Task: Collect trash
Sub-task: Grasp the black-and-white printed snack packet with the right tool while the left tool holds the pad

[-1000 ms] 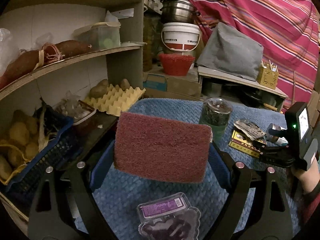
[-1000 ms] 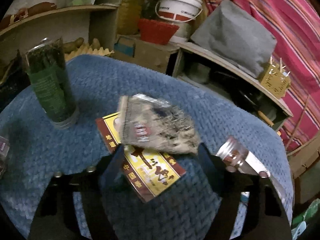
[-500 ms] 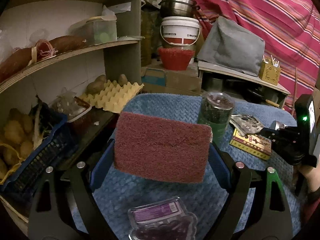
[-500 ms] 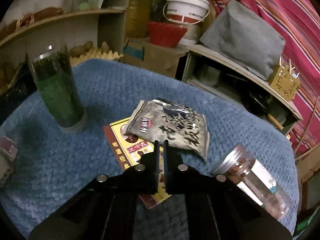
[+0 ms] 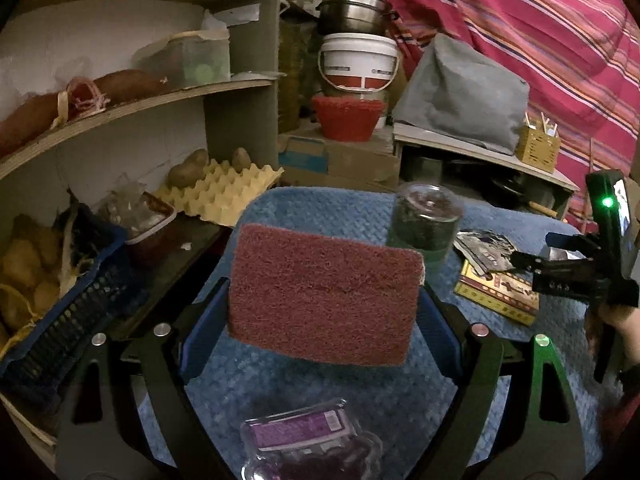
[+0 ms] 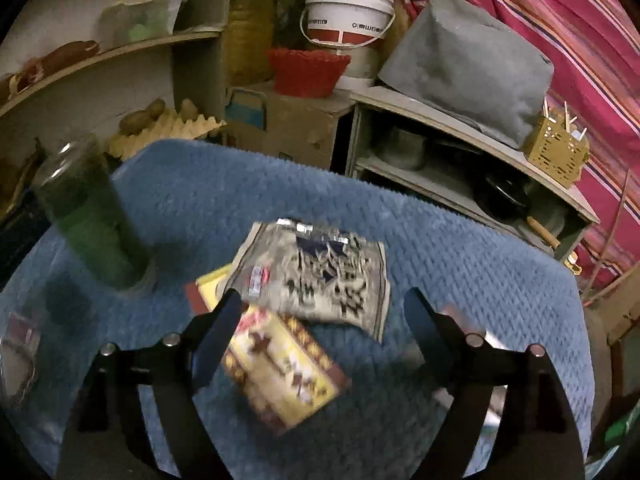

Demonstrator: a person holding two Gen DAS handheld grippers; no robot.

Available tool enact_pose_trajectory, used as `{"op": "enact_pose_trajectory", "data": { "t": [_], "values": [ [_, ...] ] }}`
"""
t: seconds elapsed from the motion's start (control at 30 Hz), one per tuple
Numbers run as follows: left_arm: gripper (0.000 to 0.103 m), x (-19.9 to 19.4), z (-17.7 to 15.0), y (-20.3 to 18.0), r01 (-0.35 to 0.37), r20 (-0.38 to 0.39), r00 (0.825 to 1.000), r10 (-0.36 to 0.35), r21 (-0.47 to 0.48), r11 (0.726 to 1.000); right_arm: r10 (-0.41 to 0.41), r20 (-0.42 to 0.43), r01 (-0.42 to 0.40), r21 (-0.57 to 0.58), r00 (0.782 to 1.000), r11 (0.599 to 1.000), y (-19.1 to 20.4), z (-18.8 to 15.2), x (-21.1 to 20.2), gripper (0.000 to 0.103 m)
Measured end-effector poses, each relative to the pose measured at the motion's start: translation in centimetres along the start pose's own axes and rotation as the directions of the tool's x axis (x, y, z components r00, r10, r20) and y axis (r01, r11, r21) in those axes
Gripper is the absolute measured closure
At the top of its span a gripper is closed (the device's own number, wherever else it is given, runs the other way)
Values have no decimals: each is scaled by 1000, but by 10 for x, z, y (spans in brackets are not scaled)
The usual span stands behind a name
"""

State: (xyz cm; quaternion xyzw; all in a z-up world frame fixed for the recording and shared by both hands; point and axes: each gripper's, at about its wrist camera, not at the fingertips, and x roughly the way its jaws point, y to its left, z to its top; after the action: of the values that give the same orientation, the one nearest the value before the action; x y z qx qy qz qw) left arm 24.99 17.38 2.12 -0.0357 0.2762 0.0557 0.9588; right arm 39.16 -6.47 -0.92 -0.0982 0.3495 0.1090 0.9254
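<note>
My left gripper point(image 5: 322, 300) is shut on a maroon scouring pad point(image 5: 324, 294) and holds it above the blue cloth table point(image 5: 320, 208). My right gripper point(image 6: 322, 306) is open just above a silver snack wrapper point(image 6: 320, 270) that lies on a yellow and red packet point(image 6: 288, 376); nothing is between its fingers. The right gripper also shows in the left wrist view point(image 5: 520, 259), at the wrapper point(image 5: 482, 246) on the table's right side. A clear plastic pack with a purple label point(image 5: 308, 444) lies on the cloth below the pad.
A tall green-filled jar point(image 6: 90, 214) stands left of the wrapper. A shelf on the left holds a yellow egg tray point(image 5: 218, 196) and a blue basket point(image 5: 60, 296). A red basket point(image 5: 346, 116), white bucket and grey cover stand behind.
My right gripper was open around the wrapper, then shut, and now stands open again over it; the wrapper lies flat on the packet. My left gripper has kept hold of the pad.
</note>
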Motion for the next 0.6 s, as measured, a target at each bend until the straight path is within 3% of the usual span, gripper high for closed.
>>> {"op": "enact_pose_trajectory", "data": {
  "t": [0.43,0.5,0.6],
  "values": [
    [18,15,6,-1,8,-4,1000,-8,-2,1000,5,-176,9,79,984,997,-20,23,83,17],
    [18,18,5,-5,7,-8,1000,-7,6,1000,18,-192,0,93,981,996,-20,23,87,19],
    [18,21,4,-8,19,-18,1000,-19,6,1000,24,-195,-7,88,981,996,-18,20,88,31]
  ]
}}
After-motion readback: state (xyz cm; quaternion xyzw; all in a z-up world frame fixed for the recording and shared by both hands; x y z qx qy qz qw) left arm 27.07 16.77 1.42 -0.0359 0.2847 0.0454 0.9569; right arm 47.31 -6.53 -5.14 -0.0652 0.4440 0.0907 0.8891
